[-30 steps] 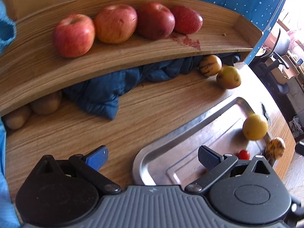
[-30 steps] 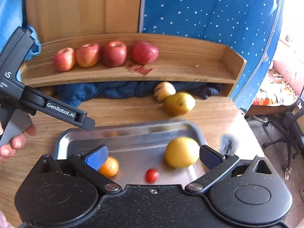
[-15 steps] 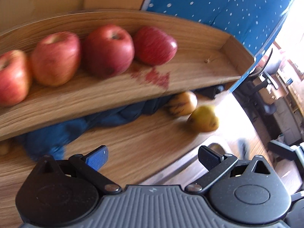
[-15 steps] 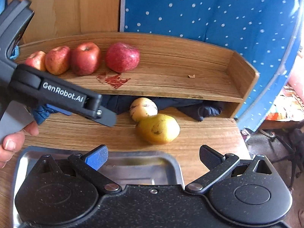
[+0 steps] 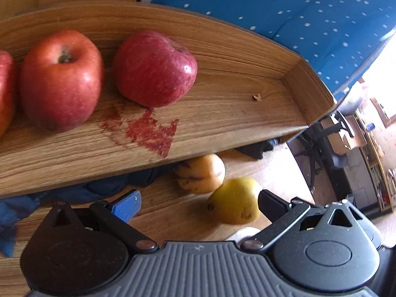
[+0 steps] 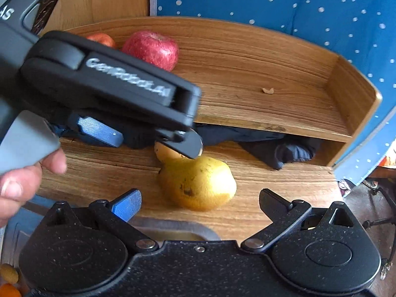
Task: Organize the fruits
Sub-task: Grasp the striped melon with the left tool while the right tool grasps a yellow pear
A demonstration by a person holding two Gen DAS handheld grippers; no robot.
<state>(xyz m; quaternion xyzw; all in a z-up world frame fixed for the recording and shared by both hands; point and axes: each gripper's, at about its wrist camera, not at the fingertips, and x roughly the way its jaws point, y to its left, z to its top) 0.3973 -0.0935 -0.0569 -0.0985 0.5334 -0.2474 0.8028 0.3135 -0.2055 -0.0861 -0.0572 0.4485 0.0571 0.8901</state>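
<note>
Striped fruit (image 6: 163,152) mostly hidden behind left gripper (image 6: 151,136)

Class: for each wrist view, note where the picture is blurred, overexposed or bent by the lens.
Left wrist view: the doorway at right is blown out white, and the shelf edge bows from fisheye distortion. Right wrist view: the left gripper crossing the frame is motion-blurred, its lettering smeared; the yellow pear looks slightly soft.

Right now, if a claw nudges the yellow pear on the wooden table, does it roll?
The speckled yellow pear lies on its side on the flat wooden table, so it would likely roll, probably curving since one end looks narrower. The striped yellow fruit close behind might stop it. The skin looks smooth, possibly slippery.
</note>
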